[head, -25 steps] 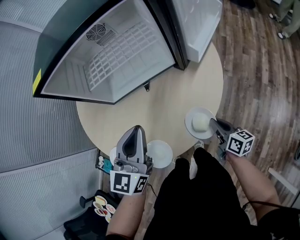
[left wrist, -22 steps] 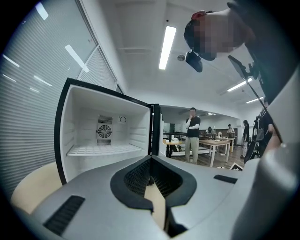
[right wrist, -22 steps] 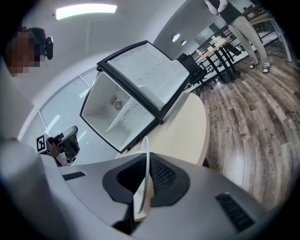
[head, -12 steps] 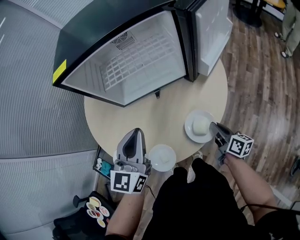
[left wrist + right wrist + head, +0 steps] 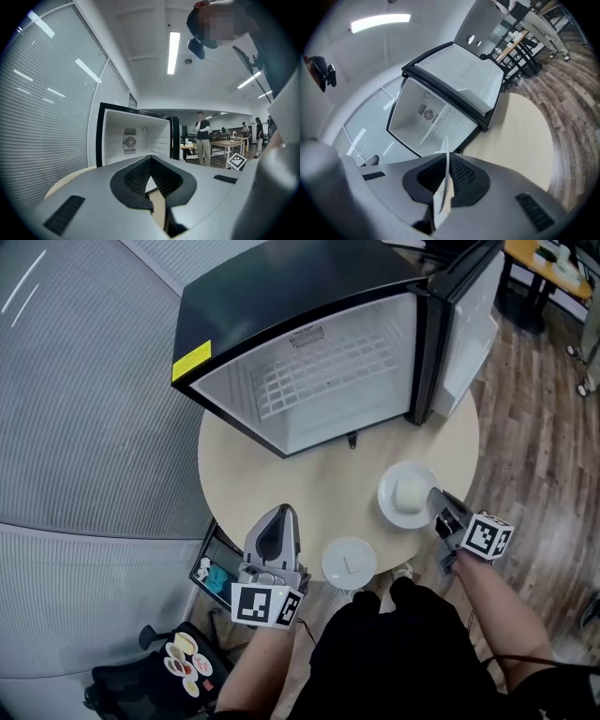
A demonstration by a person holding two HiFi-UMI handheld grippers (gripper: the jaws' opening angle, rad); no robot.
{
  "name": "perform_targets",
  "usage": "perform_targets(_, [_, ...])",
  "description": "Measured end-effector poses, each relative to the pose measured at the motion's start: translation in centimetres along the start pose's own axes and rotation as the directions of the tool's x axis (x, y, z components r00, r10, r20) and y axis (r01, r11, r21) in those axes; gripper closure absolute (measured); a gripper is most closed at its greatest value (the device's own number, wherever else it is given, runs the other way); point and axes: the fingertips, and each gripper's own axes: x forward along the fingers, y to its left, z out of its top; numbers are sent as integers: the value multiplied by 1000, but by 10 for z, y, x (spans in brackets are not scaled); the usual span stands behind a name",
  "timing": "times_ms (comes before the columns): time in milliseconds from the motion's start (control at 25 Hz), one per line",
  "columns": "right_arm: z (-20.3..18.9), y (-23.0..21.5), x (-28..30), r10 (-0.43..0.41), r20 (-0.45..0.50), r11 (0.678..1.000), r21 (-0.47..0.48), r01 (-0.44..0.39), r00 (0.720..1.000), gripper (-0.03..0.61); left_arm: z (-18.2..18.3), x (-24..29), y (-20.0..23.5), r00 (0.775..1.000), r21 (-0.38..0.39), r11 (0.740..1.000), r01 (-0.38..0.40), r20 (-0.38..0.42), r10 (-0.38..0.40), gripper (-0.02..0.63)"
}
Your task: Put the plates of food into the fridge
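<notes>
A white plate [image 5: 405, 495] with a pale round lump of food on it is over the right part of the round beige table [image 5: 281, 474]. My right gripper [image 5: 436, 497] is shut on its near rim; the right gripper view shows the rim edge-on between the jaws [image 5: 446, 157]. A second white plate [image 5: 349, 562] lies at the table's near edge. Just left of it is my left gripper [image 5: 281, 514], jaws together and empty [image 5: 151, 160]. The black fridge [image 5: 328, 381] stands open on the table's far side, with a wire shelf and nothing inside.
The fridge door [image 5: 469, 324] hangs open at the far right, over the table's edge. A small box [image 5: 214, 570] and a black bag with a palette [image 5: 183, 657] lie on the floor at the lower left. People stand by desks [image 5: 202, 140] beyond the fridge.
Both grippers have risen a little and moved forward; the food plate has gone along in the right gripper. The head view now takes in the whole fridge.
</notes>
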Motion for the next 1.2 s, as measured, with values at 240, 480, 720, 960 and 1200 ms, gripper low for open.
perform_targets(240, [4,39,17,7,20,1000,9,-7,1000,558,9,-23,29,999,4,1000,-26,30,26,609])
perform_targets(480, [12,69,27,-31,52,999,13,31,998,558,20,-42,54,997,12,999,-42,58,41,609])
perform_targets(720, [19,110,45,-2,82,1000,-20,4,997,558,36,-57,81,995,30,998,-60,81,58,609])
perform_targets(960, [12,137,68,2,107,1000,-18,0,994,558,42,-70,112,994,38,997,-60,95,56,608])
perform_targets(1200, [3,166,84,23,151,1000,-5,-22,988,558,51,-79,138,993,64,998,-26,114,19,608])
